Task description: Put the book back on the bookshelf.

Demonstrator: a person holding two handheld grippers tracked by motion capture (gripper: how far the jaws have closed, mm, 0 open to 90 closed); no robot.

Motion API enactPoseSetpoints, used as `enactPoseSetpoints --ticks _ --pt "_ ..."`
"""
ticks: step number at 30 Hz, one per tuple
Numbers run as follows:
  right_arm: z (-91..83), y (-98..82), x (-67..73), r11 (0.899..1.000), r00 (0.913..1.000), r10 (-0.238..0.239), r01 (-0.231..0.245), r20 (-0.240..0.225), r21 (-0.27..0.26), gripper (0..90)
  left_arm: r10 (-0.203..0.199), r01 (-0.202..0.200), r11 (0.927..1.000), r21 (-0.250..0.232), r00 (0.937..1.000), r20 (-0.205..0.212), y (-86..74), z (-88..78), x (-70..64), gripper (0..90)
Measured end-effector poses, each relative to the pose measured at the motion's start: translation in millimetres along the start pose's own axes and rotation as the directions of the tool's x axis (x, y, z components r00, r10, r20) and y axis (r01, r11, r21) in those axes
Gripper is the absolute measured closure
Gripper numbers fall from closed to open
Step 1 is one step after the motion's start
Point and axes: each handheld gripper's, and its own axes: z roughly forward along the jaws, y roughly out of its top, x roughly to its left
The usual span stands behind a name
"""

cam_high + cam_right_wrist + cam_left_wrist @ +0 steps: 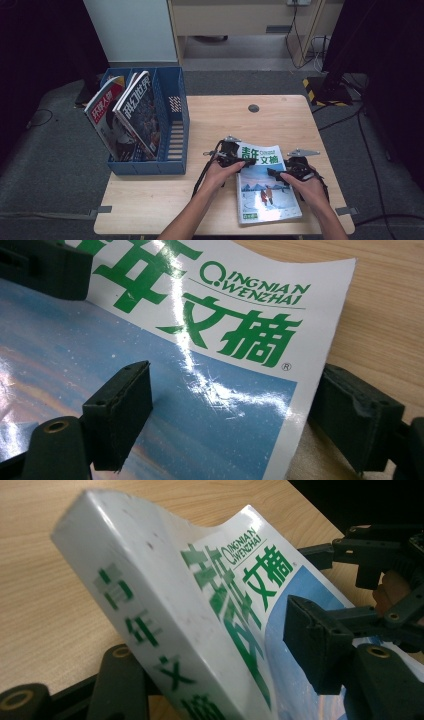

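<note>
A thick magazine (267,195) with a white and blue cover and green characters lies on the wooden table (210,120), in front of the person. My left gripper (245,162) is at its top left corner. In the left gripper view the white spine (150,610) is tilted up off the table, with one jaw under it and the other pad (320,650) pressed on the cover, so my left gripper (220,670) is shut on the magazine. My right gripper (274,173) straddles the magazine's right edge (305,390). My right gripper (230,425) is open, one jaw over the cover and one off the edge above the wood.
A blue slotted file holder (172,120) stands at the table's left rear, with two magazines (135,112) leaning in its left compartments. A round cable hole (253,108) sits near the far edge. The right gripper and hand (380,555) appear beyond the magazine.
</note>
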Motion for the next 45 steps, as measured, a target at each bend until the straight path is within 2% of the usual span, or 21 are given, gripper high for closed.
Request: enactPoseSetpoints --ticks 5,11,14,20,24,29,34,38,43,45 --pt "1.3 0.7 1.7 1.000 0.9999 0.011 -0.011 0.004 -0.007 21.3 -0.001 0.001 1.0000 -0.001 1.0000 -0.007 8.7 -1.3 1.6 42.9" --pt "0.7 1.0 0.8 1.000 0.9999 0.013 -0.013 0.006 -0.015 24.2 -0.030 0.030 0.9996 0.001 0.9996 -0.001 10.7 2.2 2.4 43.2" --pt "0.6 1.0 0.9 1.000 0.9999 0.012 -0.012 0.008 -0.016 24.9 -0.033 0.033 0.9994 0.005 0.9995 0.000 11.6 3.8 1.3 41.4" --pt "1.3 0.6 2.8 1.000 0.9998 0.021 -0.021 -0.003 -0.018 25.8 -0.064 0.064 0.9979 0.013 0.9977 0.021 13.2 8.7 -0.1 36.5" --pt "1.5 0.3 1.2 0.999 0.9997 0.026 -0.026 -0.004 -0.024 27.3 -0.081 0.081 0.9967 0.008 0.9963 0.027 13.1 10.5 0.9 36.6" --pt "1.2 0.3 1.9 0.999 0.9996 0.027 -0.027 -0.001 -0.024 27.5 -0.118 0.118 0.9930 0.001 0.9927 0.023 14.0 9.3 2.0 44.5" --pt "1.0 0.9 2.7 0.999 0.9998 0.017 -0.017 -0.007 -0.037 27.8 -0.134 0.134 0.9908 -0.018 0.9908 0.015 18.3 3.6 1.2 54.8" --pt "0.7 3.3 6.3 0.998 0.9999 0.010 -0.011 -0.012 -0.061 30.7 -0.114 0.114 0.9931 -0.027 0.9934 -0.004 24.9 -4.1 0.2 62.2" --pt "3.1 5.3 9.5 0.997 0.9997 -0.007 0.004 -0.025 -0.082 30.6 -0.089 0.089 0.9957 -0.026 0.9957 -0.025 32.4 -12.8 -1.6 67.5" --pt "4.0 5.5 9.8 0.996 0.9994 0.003 -0.005 -0.034 -0.084 29.5 -0.084 0.083 0.9962 -0.027 0.9961 -0.026 33.2 -14.8 -1.8 68.3"
